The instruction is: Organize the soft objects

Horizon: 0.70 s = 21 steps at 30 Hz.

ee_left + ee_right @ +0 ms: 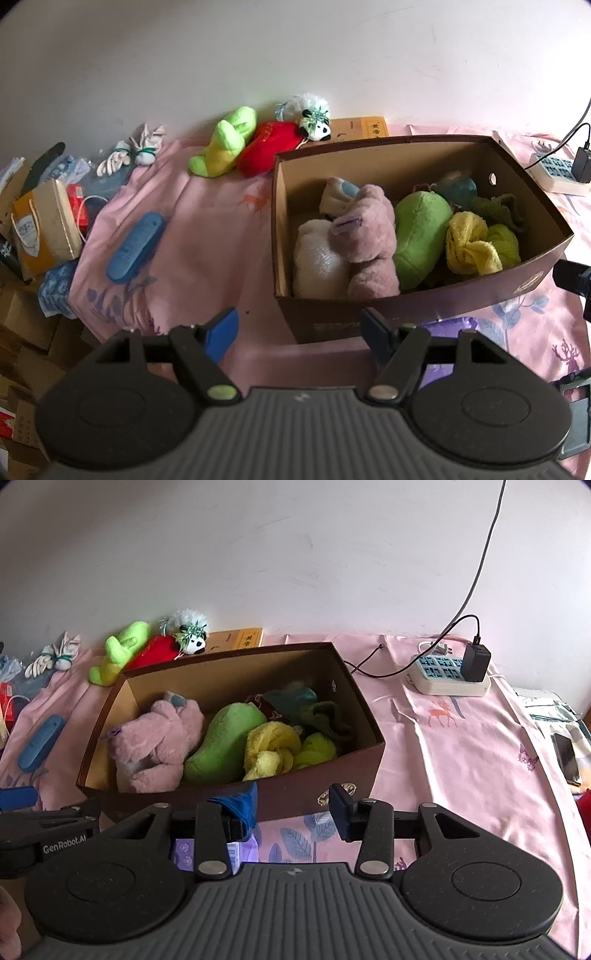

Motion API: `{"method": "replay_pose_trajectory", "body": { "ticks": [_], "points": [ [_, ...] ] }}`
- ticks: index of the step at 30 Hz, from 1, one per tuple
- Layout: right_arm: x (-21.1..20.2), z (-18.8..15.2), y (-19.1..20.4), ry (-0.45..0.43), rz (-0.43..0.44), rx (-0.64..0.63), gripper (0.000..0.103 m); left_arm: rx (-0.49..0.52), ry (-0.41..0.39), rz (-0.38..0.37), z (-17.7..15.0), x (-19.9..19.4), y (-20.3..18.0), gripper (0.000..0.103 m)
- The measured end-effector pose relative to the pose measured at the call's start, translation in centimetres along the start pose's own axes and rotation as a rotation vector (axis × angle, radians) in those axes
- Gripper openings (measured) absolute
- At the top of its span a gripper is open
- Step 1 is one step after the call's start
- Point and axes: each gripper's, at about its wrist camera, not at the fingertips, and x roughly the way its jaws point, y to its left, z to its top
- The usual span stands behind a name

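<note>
I am looking down at the brown box, its long axis running left to right across the pink sheet. Inside it, the pink plush is lying lengthwise toward the front wall, beside the green plush and the knotted yellow towel. Behind the box's far left corner, a lime plush and a red plush are leaning by the wall. My left gripper is hovering before the box's front wall, spread wide, gripping nothing. My right gripper is angling down at the same wall, partly parted, also empty.
</note>
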Motion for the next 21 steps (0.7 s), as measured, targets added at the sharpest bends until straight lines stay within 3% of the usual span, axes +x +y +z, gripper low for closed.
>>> {"method": "replay_pose_trajectory", "body": {
  "ticks": [21],
  "points": [
    [-0.6,-1.4,-0.2,0.031,0.004,0.012,0.027,0.0,0.035,-0.015,-1.4,-0.1,0.2,0.072]
  ]
}}
